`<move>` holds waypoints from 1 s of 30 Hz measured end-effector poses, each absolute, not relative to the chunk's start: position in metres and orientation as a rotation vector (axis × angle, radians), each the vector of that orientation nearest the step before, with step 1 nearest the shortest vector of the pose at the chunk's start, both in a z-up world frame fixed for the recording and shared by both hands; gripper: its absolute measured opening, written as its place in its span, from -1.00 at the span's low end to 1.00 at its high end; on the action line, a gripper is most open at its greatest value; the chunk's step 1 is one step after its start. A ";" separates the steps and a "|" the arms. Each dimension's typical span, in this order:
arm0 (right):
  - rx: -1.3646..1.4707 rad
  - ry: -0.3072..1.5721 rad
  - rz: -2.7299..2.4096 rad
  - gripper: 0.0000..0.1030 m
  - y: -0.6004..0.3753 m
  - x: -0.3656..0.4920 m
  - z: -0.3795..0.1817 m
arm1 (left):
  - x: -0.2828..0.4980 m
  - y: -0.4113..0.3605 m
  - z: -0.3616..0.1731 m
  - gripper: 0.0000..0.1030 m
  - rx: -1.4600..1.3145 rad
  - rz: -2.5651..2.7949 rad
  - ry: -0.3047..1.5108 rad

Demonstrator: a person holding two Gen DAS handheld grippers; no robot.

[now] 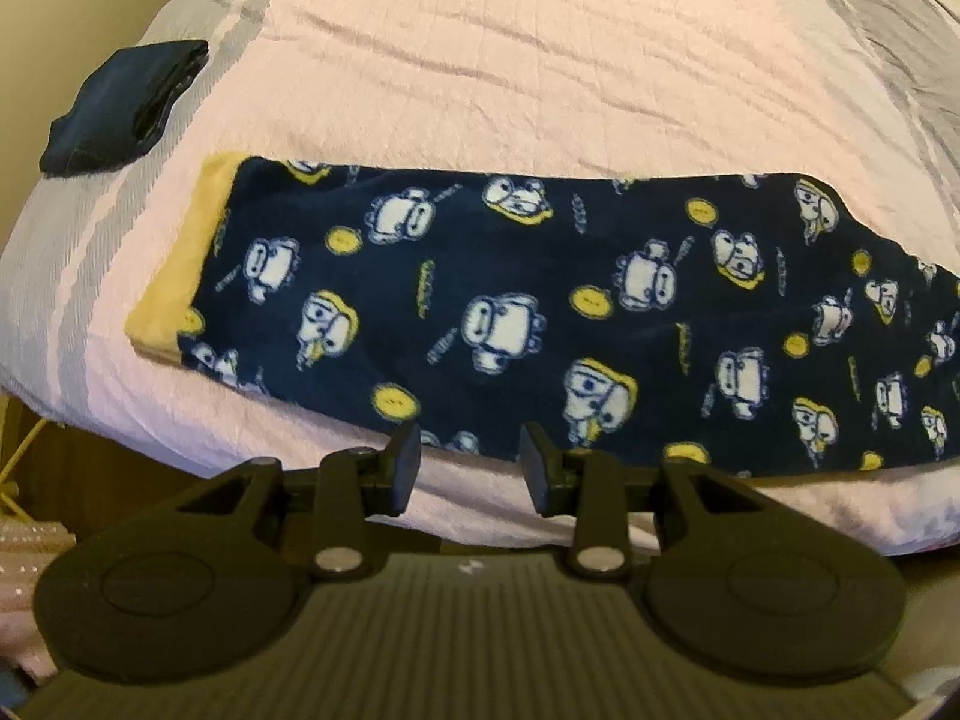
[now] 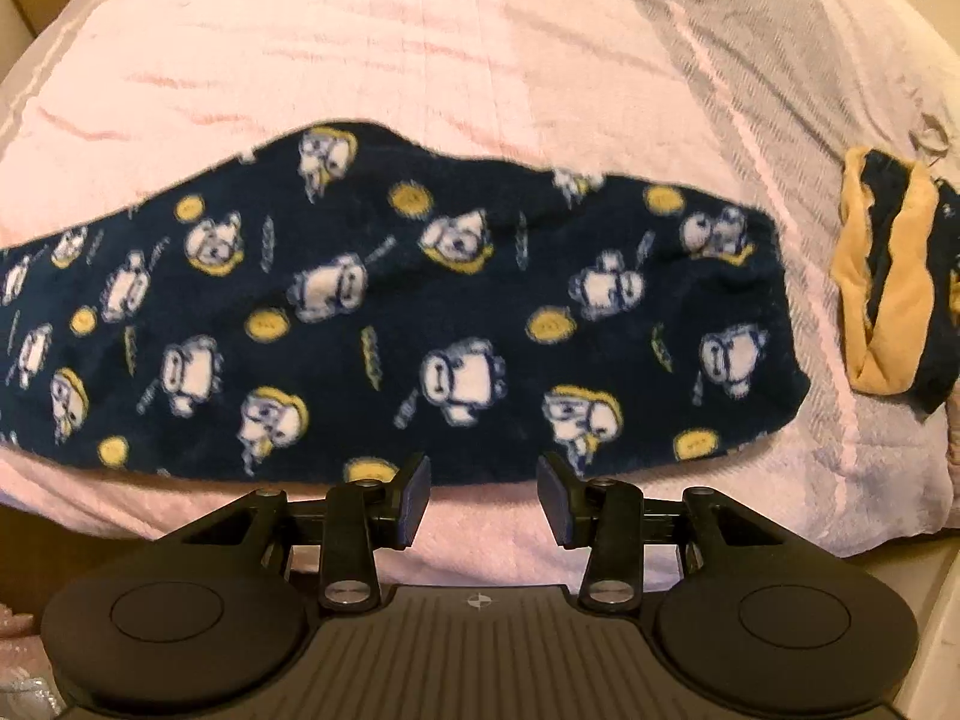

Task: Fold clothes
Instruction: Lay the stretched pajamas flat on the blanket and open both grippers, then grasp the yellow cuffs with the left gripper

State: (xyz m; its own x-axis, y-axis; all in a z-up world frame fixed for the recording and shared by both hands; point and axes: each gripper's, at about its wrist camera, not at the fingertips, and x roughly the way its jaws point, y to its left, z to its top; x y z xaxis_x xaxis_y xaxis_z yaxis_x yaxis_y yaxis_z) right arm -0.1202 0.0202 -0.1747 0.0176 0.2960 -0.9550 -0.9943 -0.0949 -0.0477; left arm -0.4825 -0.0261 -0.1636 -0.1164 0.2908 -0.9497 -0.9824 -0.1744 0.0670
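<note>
Navy fleece pyjama trousers with white cartoon print and yellow cuff (image 1: 540, 312) lie flat, folded leg-on-leg lengthwise across pink quilted bedspread (image 1: 480, 60), near edge; likely laid out so for next cross-fold.

Small folded dark navy garment (image 1: 129, 105) set aside at far left, well apart; looks done.

Crumpled yellow-and-navy garment (image 2: 888, 282) just beside trousers' waist end, probably waiting.

Left gripper (image 1: 470, 468) and right gripper (image 2: 483, 495) both point steeply down over near hem, fingers spread, nothing between.

open left tongs (image 1: 469, 461) above navy cartoon-print pyjama trousers (image 1: 540, 324) flat across pink bedspread (image 1: 480, 60), dark folded garment (image 1: 120, 108) far left
</note>
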 end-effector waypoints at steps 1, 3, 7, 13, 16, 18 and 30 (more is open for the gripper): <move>-1.057 0.910 1.380 -0.16 0.020 -0.124 -0.172 | -0.488 -0.025 -0.163 -0.38 -1.043 1.519 0.968; -1.031 0.910 1.374 -0.16 0.019 -0.132 -0.166 | -0.500 -0.022 -0.162 -0.38 -1.035 1.507 0.971; -0.993 0.912 1.363 -0.16 0.017 -0.153 -0.160 | -0.527 -0.016 -0.156 -0.38 -1.002 1.498 0.972; -0.967 0.922 1.348 -0.16 0.010 -0.191 -0.157 | -0.567 -0.010 -0.153 -0.34 -0.967 1.477 0.967; -0.969 0.934 1.339 -0.16 0.006 -0.208 -0.160 | -0.585 -0.011 -0.158 -0.34 -0.977 1.461 0.978; -0.977 0.939 1.334 -0.16 0.003 -0.221 -0.163 | -0.596 -0.013 -0.160 -0.34 -0.980 1.449 0.985; -1.040 0.949 1.387 -0.16 -0.005 -0.286 -0.177 | -0.654 -0.030 -0.172 -0.34 -1.091 1.447 0.935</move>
